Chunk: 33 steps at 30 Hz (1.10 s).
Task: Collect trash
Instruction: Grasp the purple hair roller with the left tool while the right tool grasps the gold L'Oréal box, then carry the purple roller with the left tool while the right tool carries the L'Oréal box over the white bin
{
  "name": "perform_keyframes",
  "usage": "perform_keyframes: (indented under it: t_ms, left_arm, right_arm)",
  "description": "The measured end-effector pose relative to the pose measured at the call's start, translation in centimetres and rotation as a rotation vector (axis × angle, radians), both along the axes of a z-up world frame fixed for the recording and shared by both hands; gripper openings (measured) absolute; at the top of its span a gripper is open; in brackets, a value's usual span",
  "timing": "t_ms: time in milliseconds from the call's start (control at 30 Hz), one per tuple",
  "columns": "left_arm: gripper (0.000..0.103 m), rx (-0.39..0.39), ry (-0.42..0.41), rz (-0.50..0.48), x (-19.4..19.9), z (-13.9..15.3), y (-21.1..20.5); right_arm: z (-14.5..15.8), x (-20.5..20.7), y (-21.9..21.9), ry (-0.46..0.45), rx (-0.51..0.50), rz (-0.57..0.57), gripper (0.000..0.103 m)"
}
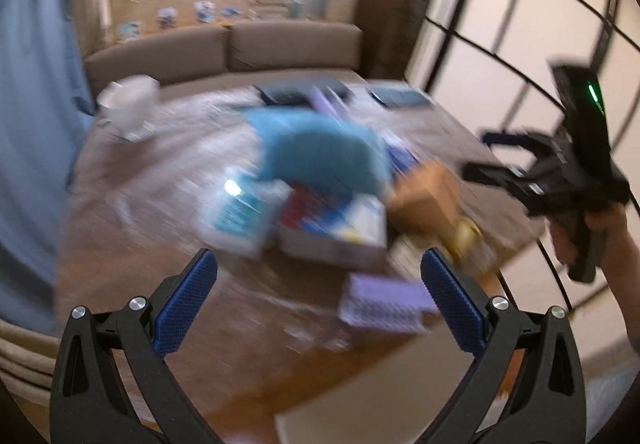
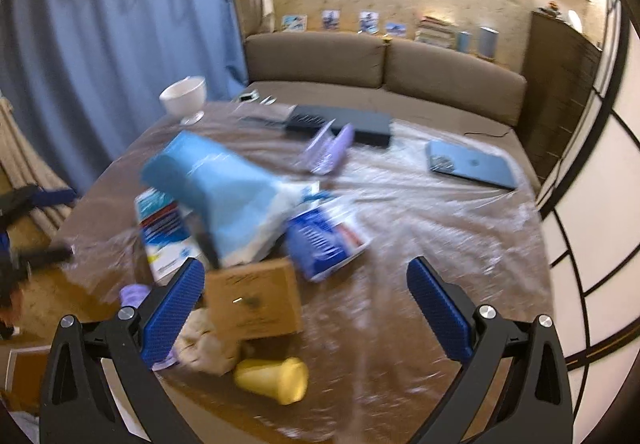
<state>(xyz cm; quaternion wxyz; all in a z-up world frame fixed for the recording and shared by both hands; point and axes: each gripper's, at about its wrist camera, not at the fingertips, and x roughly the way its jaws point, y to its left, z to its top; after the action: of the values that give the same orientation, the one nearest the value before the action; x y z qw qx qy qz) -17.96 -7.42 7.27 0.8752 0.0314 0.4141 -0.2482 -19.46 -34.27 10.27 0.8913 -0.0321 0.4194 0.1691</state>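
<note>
A heap of trash lies on a round table (image 2: 420, 212) under clear plastic film. It holds a blue bag (image 2: 224, 188), a brown cardboard box (image 2: 256, 304), a blue-and-white packet (image 2: 324, 240), a white-and-blue box (image 2: 164, 228), a yellow cup on its side (image 2: 272, 380) and crumpled paper (image 2: 208, 344). My right gripper (image 2: 304, 308) is open and empty above the near edge, over the cardboard box. My left gripper (image 1: 320, 300) is open and empty, with a purple box (image 1: 380, 304) between its fingers. The left view is blurred. The right gripper also shows in the left view (image 1: 552, 172).
A white bowl (image 2: 186, 96) stands at the table's far left. A dark flat box (image 2: 340, 122), a purple wrapper (image 2: 328, 148) and a blue notebook (image 2: 472, 164) lie at the back. A brown sofa (image 2: 380, 64) is behind, a blue curtain (image 2: 120, 44) left.
</note>
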Motion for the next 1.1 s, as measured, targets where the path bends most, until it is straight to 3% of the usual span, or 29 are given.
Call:
perform_keyframes:
  t_ms: [200,567,800,1000,1100]
  left_arm:
    - [0.102,0.067,-0.008,-0.131,-1.6,-3.0,-3.7]
    - [0.102,0.081,0.003,-0.171,-0.6,-5.5,-5.7]
    - [0.101,0.078,0.004,-0.205,-0.5,-5.8,-5.9]
    - [0.072,0.106,0.01,-0.215,-0.6,-6.2,-6.1]
    - [0.072,0.09,0.016,-0.203,-0.7,-6.1,-5.6]
  right_arm:
    - [-2.4,0.6,1.8,0.056,-0.01,0.018,0.099]
    - [-4.5,1.5,2.7,0.091,-0.074,0.025,0.099]
    - [-5.4,1.9,3.0,0.116,-0.092,0.03,0.081]
    - [-5.1,1.8,2.9,0.114,-0.078,0.033,0.06]
    - [-4.6,1.5,2.9,0.099,-0.066,0.026,0.06]
